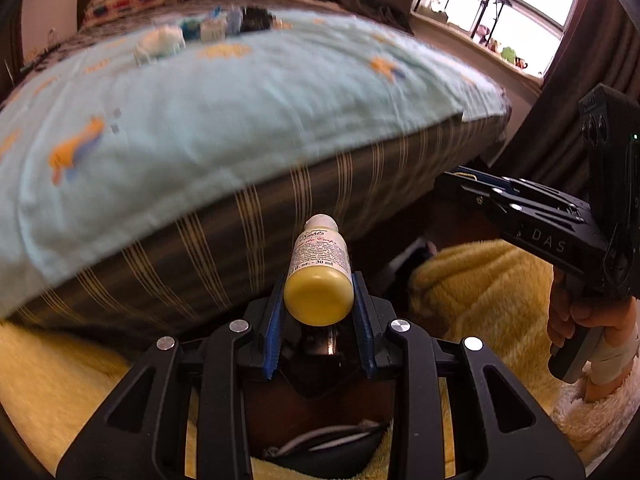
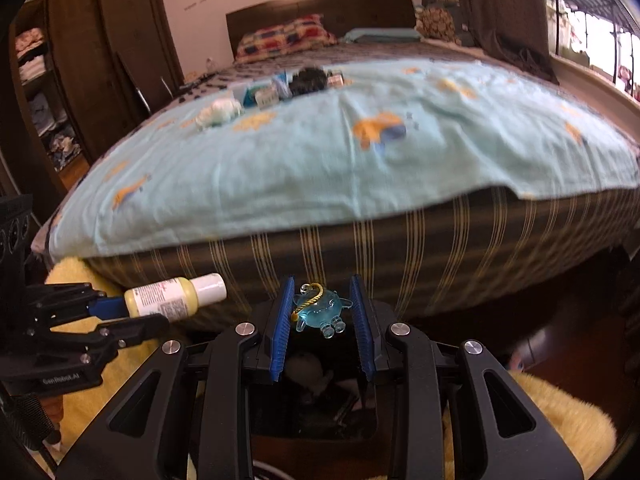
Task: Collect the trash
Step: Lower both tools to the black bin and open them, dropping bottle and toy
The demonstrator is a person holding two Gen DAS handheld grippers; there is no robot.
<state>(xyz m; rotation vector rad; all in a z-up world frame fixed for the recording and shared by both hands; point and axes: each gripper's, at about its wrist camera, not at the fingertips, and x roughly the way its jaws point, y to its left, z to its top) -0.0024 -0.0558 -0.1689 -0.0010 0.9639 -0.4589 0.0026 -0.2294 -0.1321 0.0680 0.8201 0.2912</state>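
Below the bed's (image 2: 400, 248) foot edge, the left gripper (image 1: 319, 300) clamps one small yellow bottle (image 1: 319, 276), its label partly readable as "30 ml". The right gripper (image 2: 322, 312) pinches one clear blue pig figurine (image 2: 320, 308). Farther up the bed, a blurred cluster of small items (image 2: 276, 90) defies counting.

grippers showing: 2 (image 1: 319, 312) (image 2: 322, 312) | yellow bottles being held: 1 (image 1: 316, 276) | blue glass figures being held: 1 (image 2: 320, 310) | patterned pillows lying: 1 (image 2: 286, 38) | beds standing: 1 (image 2: 440, 240)
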